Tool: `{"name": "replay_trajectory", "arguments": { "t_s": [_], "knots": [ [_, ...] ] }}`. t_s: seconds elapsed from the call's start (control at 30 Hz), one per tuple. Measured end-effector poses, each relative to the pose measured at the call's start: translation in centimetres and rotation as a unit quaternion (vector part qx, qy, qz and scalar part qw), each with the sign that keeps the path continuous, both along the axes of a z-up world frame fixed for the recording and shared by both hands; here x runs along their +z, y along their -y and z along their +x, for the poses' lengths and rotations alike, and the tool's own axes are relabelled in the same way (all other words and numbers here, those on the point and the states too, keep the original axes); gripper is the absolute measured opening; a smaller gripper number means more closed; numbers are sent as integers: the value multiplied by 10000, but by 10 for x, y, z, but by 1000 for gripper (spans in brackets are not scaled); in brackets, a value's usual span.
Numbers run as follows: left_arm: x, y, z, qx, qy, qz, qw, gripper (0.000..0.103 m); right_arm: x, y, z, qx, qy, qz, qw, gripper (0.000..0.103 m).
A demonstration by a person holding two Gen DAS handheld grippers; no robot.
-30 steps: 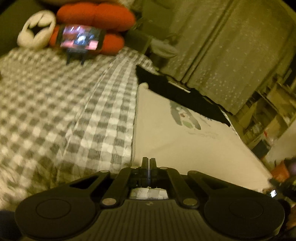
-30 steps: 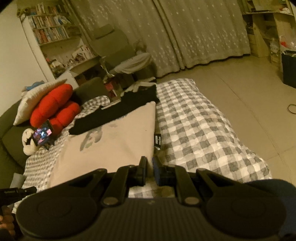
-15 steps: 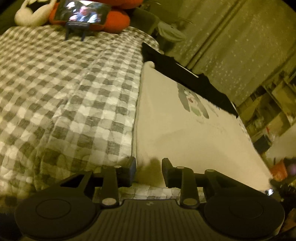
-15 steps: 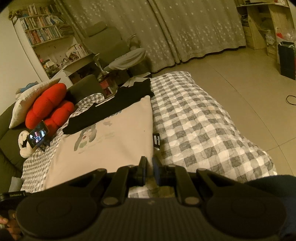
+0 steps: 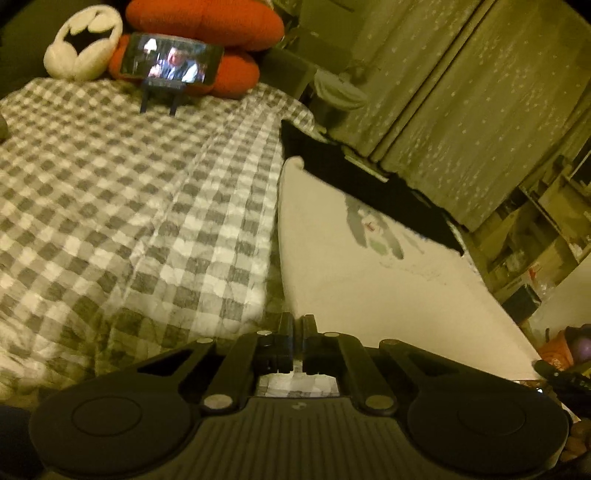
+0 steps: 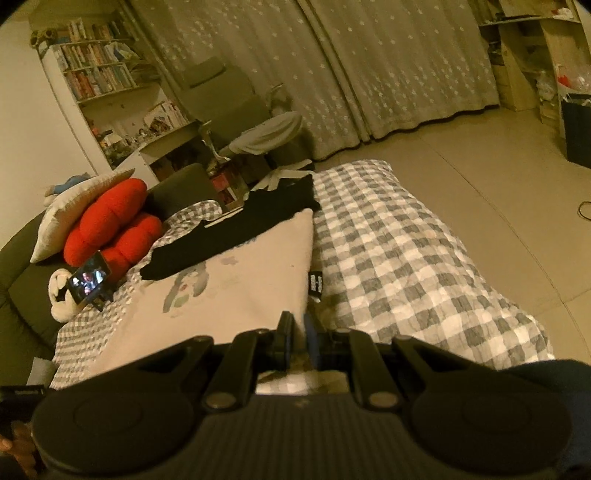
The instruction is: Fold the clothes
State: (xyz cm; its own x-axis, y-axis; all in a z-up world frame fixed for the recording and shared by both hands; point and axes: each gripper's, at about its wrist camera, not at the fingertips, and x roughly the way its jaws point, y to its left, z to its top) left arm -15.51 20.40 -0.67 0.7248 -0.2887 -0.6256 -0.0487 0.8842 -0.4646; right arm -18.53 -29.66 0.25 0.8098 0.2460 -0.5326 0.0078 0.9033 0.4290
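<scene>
Garment: I am looking at a cream shirt (image 5: 369,280) with a faded cartoon print, lying flat on the checked bed cover (image 5: 122,206); a dark garment (image 5: 373,188) is lying across its far end.

Left gripper (image 5: 298,325): I am holding it at the near left corner of the shirt, its fingers drawn almost together, with cream cloth showing right at the tips. It looks to be pinching the hem, though the bite itself is hidden behind the finger bodies.

Right gripper (image 6: 298,326): I am holding it at the near right corner, the fingers narrow with only a slim gap. The shirt's edge is running up to them, but I cannot tell whether cloth is caught between them.

Key relation: the shirt is running straight away from both pairs of fingers, its long axis pointing from me toward the dark garment and the curtains (image 6: 369,66). Each gripper is sitting at its own near corner, so neither is closer; the near hem is spanning the gap between them.

Side label: a small black tag (image 6: 315,286) is sticking out of the shirt's right edge, just ahead of the right fingers.

My judgement: this pose would suit carrying the near hem forward over the print, or equally a hem just laid down and smoothed.

Background: a phone (image 5: 171,59) on a stand is playing video against red cushions (image 5: 207,22) at the head of the bed.
</scene>
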Motion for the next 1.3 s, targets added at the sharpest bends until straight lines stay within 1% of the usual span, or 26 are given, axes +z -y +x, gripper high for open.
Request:
{"name": "replay_trajectory", "arguments": {
  "t_s": [0.3, 0.4, 0.47, 0.57, 0.73, 0.77, 0.83, 0.9, 1.0, 1.07, 1.13, 1.2, 1.23, 1.27, 1.3],
  "knots": [
    [17, -2, -15, -70, 188, -123, 9997, 2, 26, 2, -21, 127, 267, -1, 9996, 9],
    [20, -4, -13, -53, 213, -127, 9997, 2, 28, 4, -17, 113, 218, -50, 9997, 9],
    [20, -5, -7, 26, 168, -26, 9999, 2, 23, 4, -8, 69, 90, -56, 9999, 9],
    [17, -4, 9, 122, 25, 0, 9999, 3, 16, 3, 10, 44, -62, -41, 10000, 9],
    [18, -7, 40, 292, -204, -47, 9994, 3, 15, 8, 45, -2, -174, 206, 9996, 10],
    [19, -6, 47, 320, -201, 6, 9993, 3, 16, 10, 54, -10, -188, 275, 9994, 10],
    [21, -6, 63, 342, -235, 63, 9991, 3, 19, 14, 76, -5, -236, 421, 9988, 10],
    [17, -10, 77, 376, -269, 33, 9989, 3, 18, 16, 101, -25, -347, 512, 9981, 10],
    [13, -15, 96, 427, -320, -13, 9986, 3, 8, 19, 150, -133, -686, 618, 9956, 10],
    [9, -18, 110, 462, -354, -44, 9983, 4, -5, 23, 175, -282, -930, 636, 9932, 10],
    [6, -21, 123, 496, -388, -75, 9980, 4, -18, 27, 195, -447, -1138, 538, 9910, 9],
    [3, -24, 136, 530, -422, -105, 9976, 4, -27, 33, 204, -582, -1212, 356, 9903, 11],
    [1, -26, 143, 547, -439, -121, 9975, 4, -29, 34, 205, -569, -1189, 236, 9910, 14],
    [0, -28, 150, 564, -456, -136, 9973, 4, -28, 31, 204, -396, -1079, 54, 9934, 14],
    [-2, -29, 156, 581, -473, -151, 9971, 5, -27, 28, 202, -224, -968, -128, 9950, 16]
  ]
}}
